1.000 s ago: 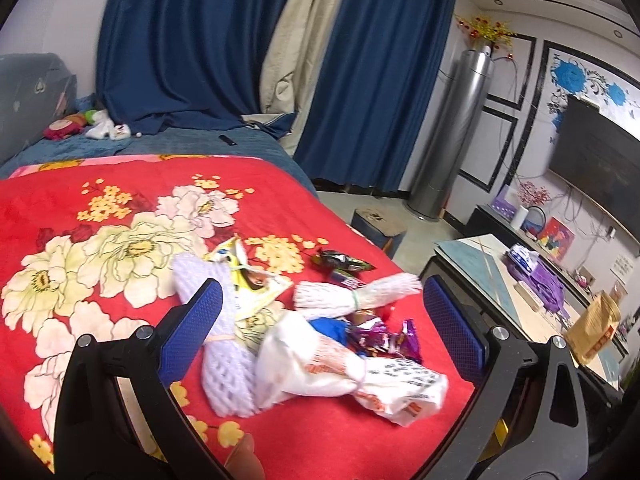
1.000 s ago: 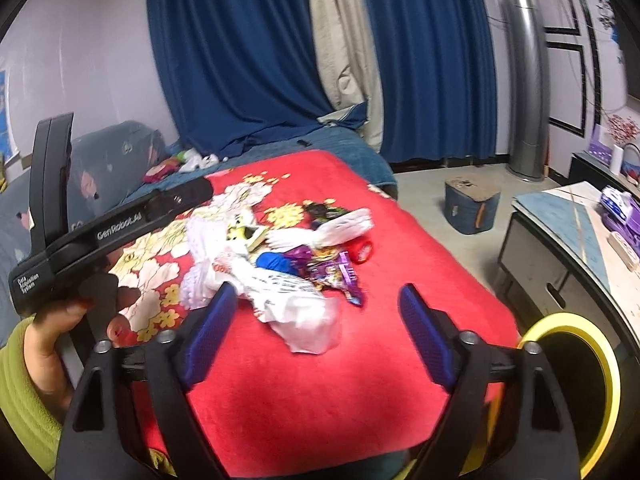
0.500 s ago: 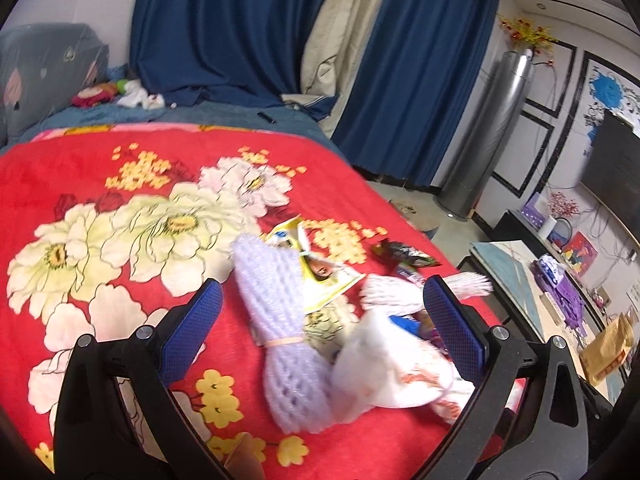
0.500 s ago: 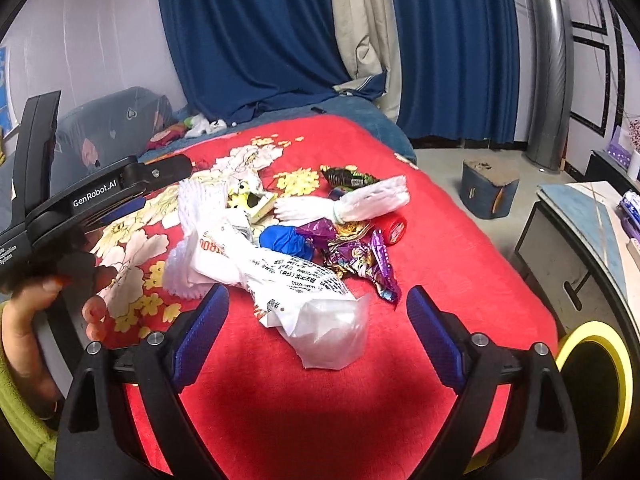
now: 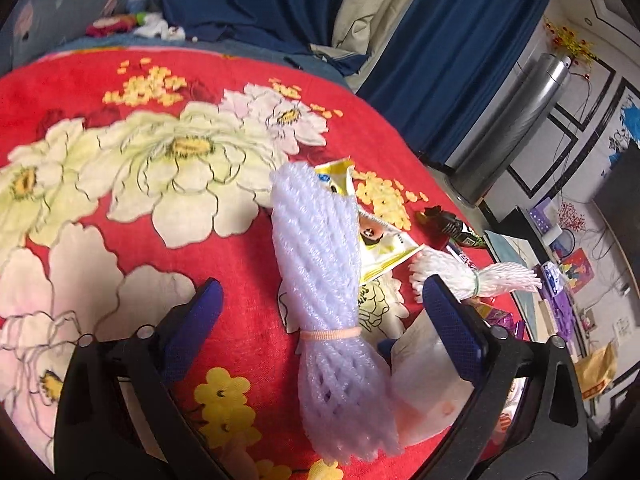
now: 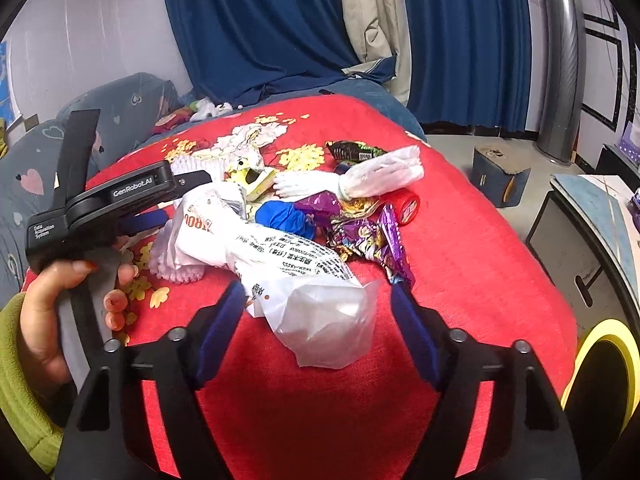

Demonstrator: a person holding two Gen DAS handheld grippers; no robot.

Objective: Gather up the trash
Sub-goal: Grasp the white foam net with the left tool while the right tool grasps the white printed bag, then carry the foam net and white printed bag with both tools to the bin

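Observation:
A heap of trash lies on the red flowered blanket (image 5: 120,168). A purple foam net bundle (image 5: 320,280) runs lengthwise between the fingers of my left gripper (image 5: 324,312). Its jaws are closing, and the pads stand clear of the net. Beside the net lie a yellow wrapper (image 5: 380,240) and a white foam net (image 5: 476,280). My right gripper (image 6: 320,312) straddles the end of a white printed plastic bag (image 6: 324,312). Its jaws are closing too, and the pads are not pressing on the bag. Behind the bag lie purple wrappers (image 6: 372,236), a blue wad (image 6: 280,212) and a red lid (image 6: 408,204).
A yellow-rimmed bin (image 6: 600,360) stands off the bed at the lower right. A low table (image 6: 592,208) and a cardboard box (image 6: 500,176) are on the floor beyond the bed's right edge. A person's hand (image 6: 52,308) holds the left gripper (image 6: 184,198).
Both grippers came down closer to the heap. The left one shifted so the purple net now lies between its fingers. The right jaws narrowed around the white bag's end.

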